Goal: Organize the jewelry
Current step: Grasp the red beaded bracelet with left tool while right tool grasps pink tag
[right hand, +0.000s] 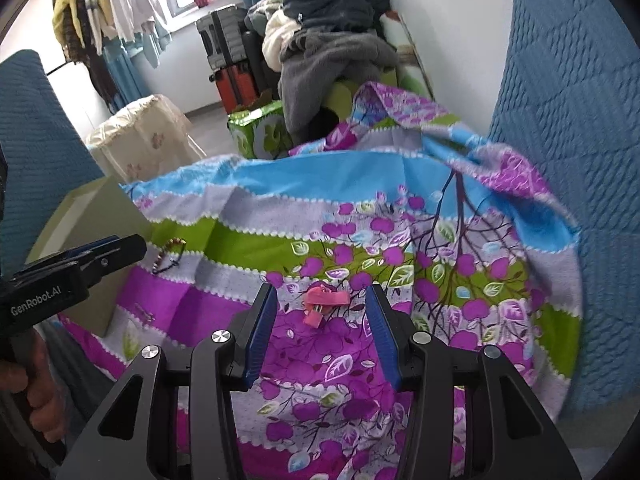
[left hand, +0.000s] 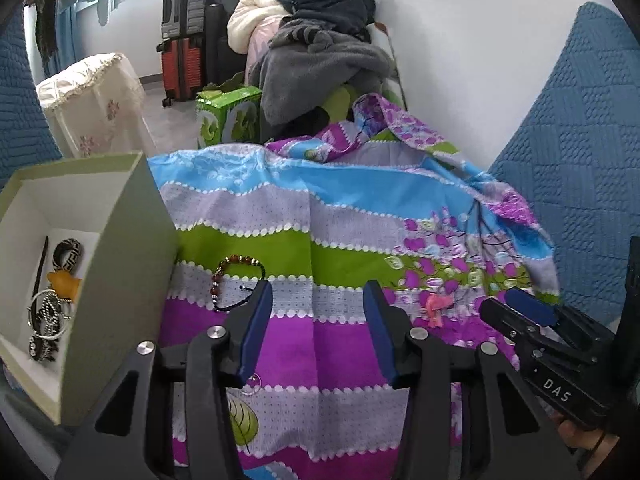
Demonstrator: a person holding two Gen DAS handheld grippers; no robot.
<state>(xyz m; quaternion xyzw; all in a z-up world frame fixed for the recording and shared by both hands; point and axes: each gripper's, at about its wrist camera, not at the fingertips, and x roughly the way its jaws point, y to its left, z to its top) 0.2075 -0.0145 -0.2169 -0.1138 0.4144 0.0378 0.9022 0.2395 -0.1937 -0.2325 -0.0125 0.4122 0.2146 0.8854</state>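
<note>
A brown bead bracelet (left hand: 236, 276) with a dark cord lies on the colourful striped cloth (left hand: 320, 240), close beside an open pale green box (left hand: 120, 260). The box holds a patterned bangle (left hand: 68, 254), an orange star piece (left hand: 64, 285) and silver chains (left hand: 48, 314). My left gripper (left hand: 318, 286) hovers open over the cloth just right of the bracelet, with nothing between its fingers. A small pink trinket (right hand: 324, 304) lies on the cloth between the blue pads (right hand: 260, 332) of my right gripper (right hand: 322, 292). That gripper is open, and neither pad touches the trinket.
Blue quilted cushions (left hand: 580, 160) flank the cloth on both sides. Behind it are a heap of clothes (left hand: 320, 48), a green carton (left hand: 228, 116), suitcases (left hand: 184, 40) and a lace-covered stand (left hand: 92, 96). A hand (right hand: 40, 392) holds the left gripper's handle.
</note>
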